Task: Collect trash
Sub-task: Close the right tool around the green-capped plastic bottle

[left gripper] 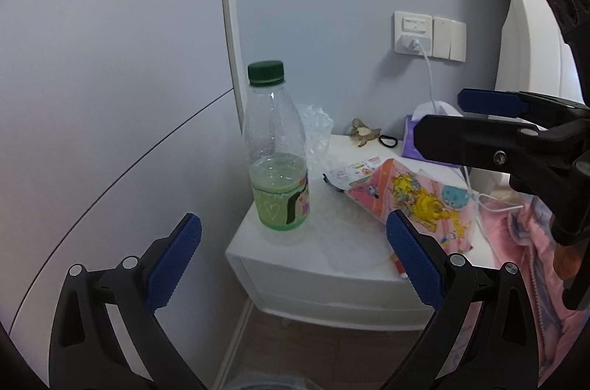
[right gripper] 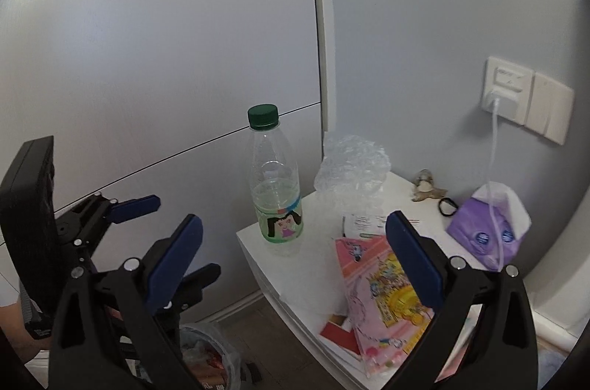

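A clear plastic bottle (left gripper: 277,154) with a green cap and a little green liquid stands upright on the left corner of a white nightstand (left gripper: 295,264); it also shows in the right wrist view (right gripper: 276,180). Crumpled clear plastic (right gripper: 350,165) lies behind it. A pink cartoon package (left gripper: 413,202) lies flat to its right, also seen in the right wrist view (right gripper: 383,294). My left gripper (left gripper: 293,257) is open, short of the bottle. My right gripper (right gripper: 293,257) is open above the nightstand's front; it shows at the right of the left wrist view (left gripper: 438,119).
A bin with a plastic liner (right gripper: 206,357) holding wrappers stands on the floor left of the nightstand. A purple tissue pack (right gripper: 486,235), a small figurine (right gripper: 426,185) and a black hair tie (right gripper: 448,205) lie at the back. A charger cable (right gripper: 494,150) hangs from the wall socket. Pink bedding (left gripper: 523,242) lies right.
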